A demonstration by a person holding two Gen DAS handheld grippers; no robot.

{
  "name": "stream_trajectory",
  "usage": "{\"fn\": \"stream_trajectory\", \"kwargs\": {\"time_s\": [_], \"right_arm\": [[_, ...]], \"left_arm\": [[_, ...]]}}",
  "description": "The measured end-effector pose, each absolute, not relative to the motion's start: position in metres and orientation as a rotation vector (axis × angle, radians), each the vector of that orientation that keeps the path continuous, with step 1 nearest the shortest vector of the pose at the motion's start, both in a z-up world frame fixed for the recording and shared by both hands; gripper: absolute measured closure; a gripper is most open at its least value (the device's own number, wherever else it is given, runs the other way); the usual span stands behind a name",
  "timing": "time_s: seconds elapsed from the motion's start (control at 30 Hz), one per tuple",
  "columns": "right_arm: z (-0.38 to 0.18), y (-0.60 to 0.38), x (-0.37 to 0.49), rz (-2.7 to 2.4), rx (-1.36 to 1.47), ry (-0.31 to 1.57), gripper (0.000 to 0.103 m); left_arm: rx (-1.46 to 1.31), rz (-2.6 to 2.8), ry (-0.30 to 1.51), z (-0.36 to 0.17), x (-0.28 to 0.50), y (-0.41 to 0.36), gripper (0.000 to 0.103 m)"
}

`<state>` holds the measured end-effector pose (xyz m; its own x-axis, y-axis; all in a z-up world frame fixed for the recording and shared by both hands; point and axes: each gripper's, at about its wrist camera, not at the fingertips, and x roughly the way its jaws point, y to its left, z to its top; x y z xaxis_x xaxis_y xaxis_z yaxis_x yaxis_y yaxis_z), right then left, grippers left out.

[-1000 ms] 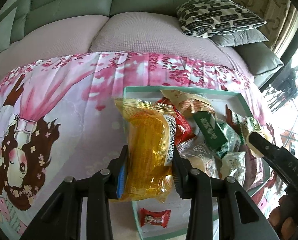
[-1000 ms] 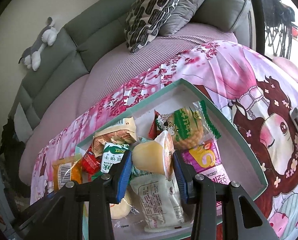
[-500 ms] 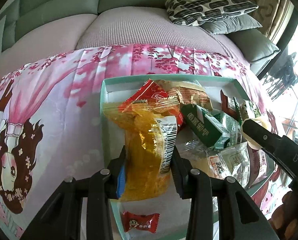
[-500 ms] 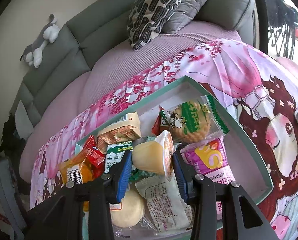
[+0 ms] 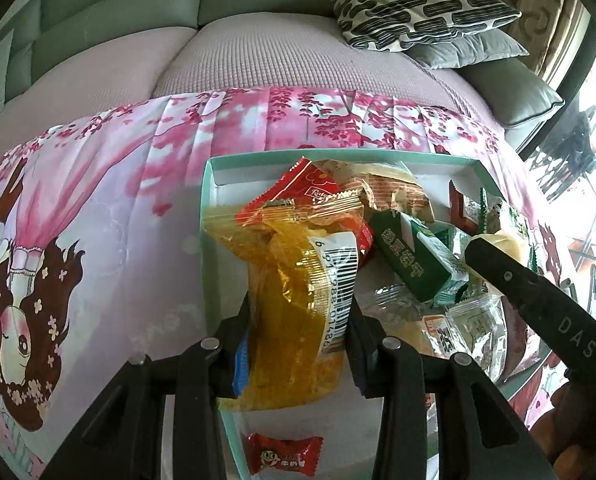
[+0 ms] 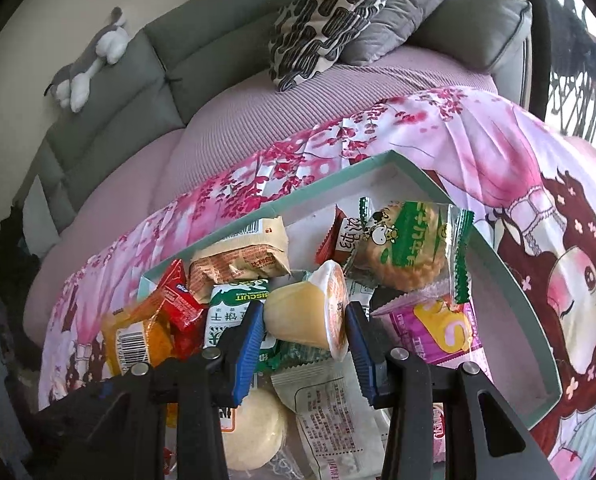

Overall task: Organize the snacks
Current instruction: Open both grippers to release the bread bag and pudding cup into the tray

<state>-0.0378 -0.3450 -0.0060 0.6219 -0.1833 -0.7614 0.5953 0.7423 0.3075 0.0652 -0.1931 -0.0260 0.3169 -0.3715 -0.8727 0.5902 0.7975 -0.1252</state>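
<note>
Teal snack box (image 5: 207, 216) on pink quilt (image 5: 97, 200), crowded with packets; yellow snack bag (image 5: 298, 304) clamped in left hand-held gripper (image 5: 300, 340) at box's 9 o'clock edge; pudding cup (image 6: 306, 314) pinched by right hand-held gripper (image 6: 305, 344) mid-box.

"BISCUIT" on green-white packet (image 6: 233, 312); "DAS" on gripper (image 5: 574, 336)

jelly cup (image 6: 304, 316) between claw (image 6: 305, 342) pads

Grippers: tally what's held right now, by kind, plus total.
Yellow snack packet: 1, clamped in the left gripper
Pudding cup: 1, clamped in the right gripper
Total: 2
</note>
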Motion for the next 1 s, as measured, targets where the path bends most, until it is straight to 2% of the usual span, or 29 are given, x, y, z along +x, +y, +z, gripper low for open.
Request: {"fn": "stream_trajectory", "kwargs": {"time_s": [0.23,0.27,0.33,0.4,0.67,0.9,1.0], "right_arm": [[-0.004,-0.344,-0.038,-0.479,0.563,0.801,0.058],[-0.003,-0.344,-0.039,-0.479,0.563,0.804,0.058],[-0.003,-0.343,-0.038,-0.479,0.558,0.810,0.058],[-0.004,-0.343,-0.038,-0.479,0.555,0.823,0.057],[-0.002,-0.343,-0.040,-0.508,0.522,0.859,0.041],[-0.001,-0.343,-0.042,-0.510,0.484,0.901,0.032],[0.001,-0.342,-0.042,-0.513,0.465,0.911,0.029]], "left_arm": [[0.254,-0.607,1.083,-0.023,0.066,-0.191,0.060],[0.254,-0.603,1.084,-0.022,0.066,-0.190,0.059],[0.250,-0.597,1.080,-0.020,0.066,-0.189,0.050],[0.252,-0.591,1.070,-0.016,0.066,-0.187,0.048],[0.243,-0.569,1.071,-0.008,0.069,-0.179,0.042],[0.188,-0.550,1.064,0.003,0.073,-0.169,0.042],[0.169,-0.526,1.066,0.006,0.077,-0.163,0.037]]}}
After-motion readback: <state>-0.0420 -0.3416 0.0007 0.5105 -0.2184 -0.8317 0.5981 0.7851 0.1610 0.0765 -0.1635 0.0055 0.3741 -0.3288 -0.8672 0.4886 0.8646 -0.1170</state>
